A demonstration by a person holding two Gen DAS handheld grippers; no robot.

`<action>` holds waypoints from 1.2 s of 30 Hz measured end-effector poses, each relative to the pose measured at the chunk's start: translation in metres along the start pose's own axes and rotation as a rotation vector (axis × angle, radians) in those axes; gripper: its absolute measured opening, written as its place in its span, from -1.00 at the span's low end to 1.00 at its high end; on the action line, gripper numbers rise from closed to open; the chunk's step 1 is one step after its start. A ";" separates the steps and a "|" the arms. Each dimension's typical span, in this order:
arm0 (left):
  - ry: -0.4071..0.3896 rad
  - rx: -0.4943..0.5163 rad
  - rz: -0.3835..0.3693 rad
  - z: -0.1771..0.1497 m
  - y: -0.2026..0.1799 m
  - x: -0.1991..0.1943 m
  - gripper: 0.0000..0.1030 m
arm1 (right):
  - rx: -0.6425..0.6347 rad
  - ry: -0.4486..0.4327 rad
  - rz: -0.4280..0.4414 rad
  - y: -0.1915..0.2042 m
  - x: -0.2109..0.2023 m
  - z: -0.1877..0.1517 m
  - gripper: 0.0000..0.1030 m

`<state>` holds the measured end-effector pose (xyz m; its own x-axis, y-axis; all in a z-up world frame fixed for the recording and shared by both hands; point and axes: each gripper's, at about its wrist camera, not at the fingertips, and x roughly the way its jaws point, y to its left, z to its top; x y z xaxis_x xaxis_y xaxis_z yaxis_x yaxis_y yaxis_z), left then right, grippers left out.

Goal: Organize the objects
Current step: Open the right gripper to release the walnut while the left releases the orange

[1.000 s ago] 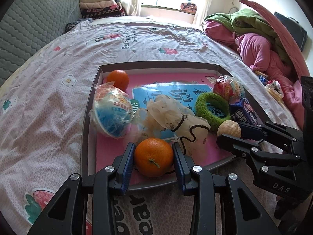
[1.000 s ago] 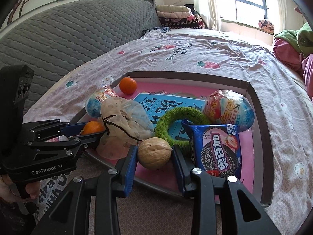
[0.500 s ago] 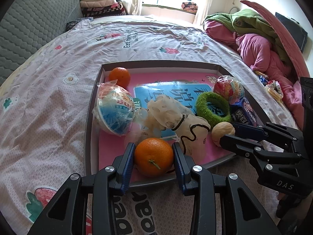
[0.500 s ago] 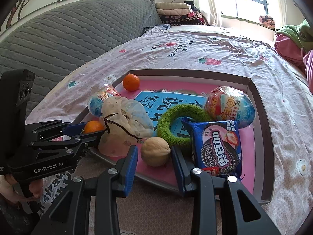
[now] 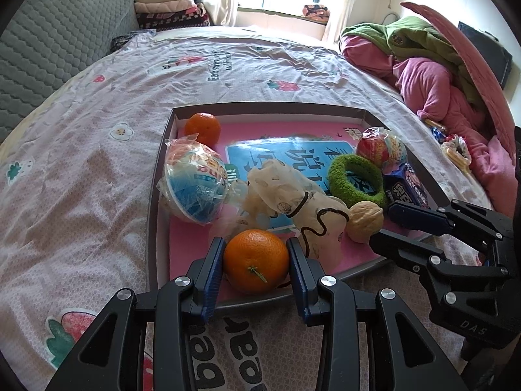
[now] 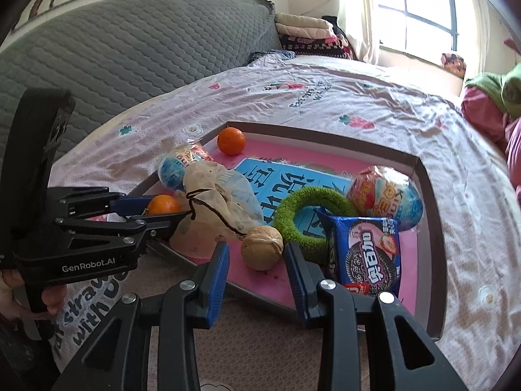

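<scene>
I take the far side of the tray [image 5: 155, 228] as 12 o'clock. The small change is on the right: the walnut [image 6: 262, 247] was filling the space between the pads of the right tool [image 6: 256, 251] a second ago, and now it looks smaller and sits at the very tips, with a clear gap to the left pad. It has also shifted a little toward the cloth pouch [image 5: 312, 208], at about 5 o'clock in the tray, and it rests on the pink floor. So the right jaws stand apart and do not clamp it. The walnut seems to be set down, or to have slipped from the grip; I cannot say which. The left tool [image 5: 256, 262] shows no change: its blue pads press both sides of the orange [image 5: 257, 260] at about 7 o'clock, near the front rim. A second orange [image 5: 202, 127] lies at 11 o'clock. For the sorting, I judge the orange ready to be carried away, while the walnut needs a new grasp if it must leave the tray.
</scene>
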<state>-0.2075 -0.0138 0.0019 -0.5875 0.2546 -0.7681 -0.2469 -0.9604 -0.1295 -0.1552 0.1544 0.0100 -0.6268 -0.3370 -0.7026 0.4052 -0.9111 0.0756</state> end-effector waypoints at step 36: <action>-0.052 -0.017 0.019 0.004 0.005 -0.024 -0.12 | 0.054 -0.078 -0.020 -0.012 -0.015 0.006 -0.21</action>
<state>-0.1982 -0.0242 0.0223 -0.6317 0.2410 -0.7367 -0.2218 -0.9669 -0.1261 -0.1550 0.1686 0.0240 -0.6852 -0.3345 -0.6470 0.3572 -0.9285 0.1018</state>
